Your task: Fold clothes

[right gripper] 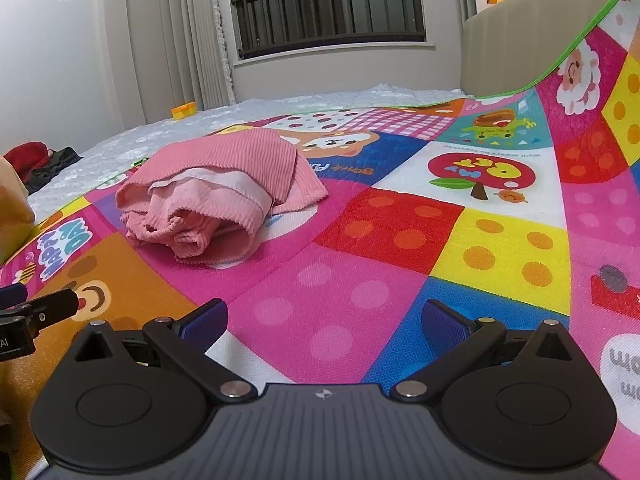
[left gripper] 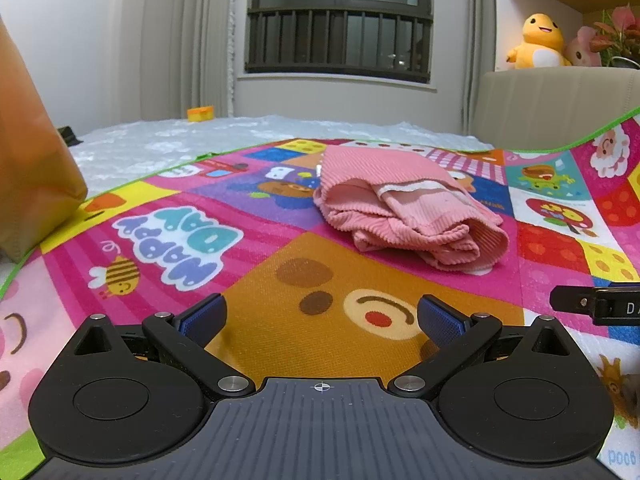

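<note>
A pink ribbed garment [left gripper: 404, 208] lies folded in a loose bundle on the colourful cartoon play mat [left gripper: 248, 236]; the right wrist view shows the same pink garment [right gripper: 216, 192] ahead and to the left on the play mat [right gripper: 400, 248]. My left gripper [left gripper: 320, 318] hovers low over the mat, short of the bundle, open with nothing between its blue pads [left gripper: 442, 322]. My right gripper [right gripper: 326, 322] is likewise open and empty, nearer than the bundle and to its right. Part of the right gripper [left gripper: 596, 304] shows at the left view's right edge.
The mat covers a white quilted bed [left gripper: 160, 140]. A beige headboard [left gripper: 556, 104] rises at the right, with plush toys [left gripper: 536, 42] on a shelf above it. An orange-brown bag [left gripper: 28, 160] stands at the left. A small orange box [left gripper: 201, 113] and dark clothes [right gripper: 44, 164] sit farther off.
</note>
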`<state>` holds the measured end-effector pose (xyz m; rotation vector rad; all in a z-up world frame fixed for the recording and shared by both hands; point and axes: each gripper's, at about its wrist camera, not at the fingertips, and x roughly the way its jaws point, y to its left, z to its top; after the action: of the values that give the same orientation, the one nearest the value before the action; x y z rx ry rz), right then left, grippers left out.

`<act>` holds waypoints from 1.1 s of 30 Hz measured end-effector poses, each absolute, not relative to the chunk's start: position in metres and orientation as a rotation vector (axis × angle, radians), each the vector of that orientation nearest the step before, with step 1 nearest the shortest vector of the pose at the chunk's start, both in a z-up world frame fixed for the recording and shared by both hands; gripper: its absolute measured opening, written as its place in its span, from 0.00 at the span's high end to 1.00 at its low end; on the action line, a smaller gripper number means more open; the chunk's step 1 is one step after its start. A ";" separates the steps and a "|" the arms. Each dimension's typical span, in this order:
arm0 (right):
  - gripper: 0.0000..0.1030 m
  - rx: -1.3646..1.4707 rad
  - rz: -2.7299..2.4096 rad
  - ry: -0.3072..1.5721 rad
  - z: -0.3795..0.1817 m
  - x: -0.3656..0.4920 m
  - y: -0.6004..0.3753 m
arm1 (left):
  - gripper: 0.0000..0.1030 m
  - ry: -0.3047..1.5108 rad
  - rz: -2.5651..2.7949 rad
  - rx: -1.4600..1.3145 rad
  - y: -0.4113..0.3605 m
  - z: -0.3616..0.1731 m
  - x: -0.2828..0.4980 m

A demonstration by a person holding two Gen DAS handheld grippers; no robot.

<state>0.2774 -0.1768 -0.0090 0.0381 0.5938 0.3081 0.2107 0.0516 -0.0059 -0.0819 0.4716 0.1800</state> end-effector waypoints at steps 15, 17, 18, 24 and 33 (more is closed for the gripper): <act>0.00 0.050 0.311 0.597 -0.009 0.278 -0.178 | 0.00 0.466 0.182 -0.086 0.052 -0.006 0.209; 0.00 0.051 0.312 0.597 -0.009 0.278 -0.179 | 0.00 0.466 0.182 -0.086 0.052 -0.006 0.209; 0.00 0.052 0.312 0.597 -0.009 0.278 -0.179 | 0.00 0.466 0.182 -0.086 0.052 -0.006 0.209; 0.00 0.058 0.313 0.598 -0.009 0.279 -0.180 | 0.00 0.465 0.182 -0.088 0.053 -0.006 0.209; 0.00 0.064 0.316 0.599 -0.010 0.280 -0.181 | 0.00 0.462 0.184 -0.088 0.052 -0.006 0.209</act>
<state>0.2795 -0.1805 -0.0098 0.0639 0.5986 0.3163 0.2090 0.0524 -0.0058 -0.0883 0.4619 0.1835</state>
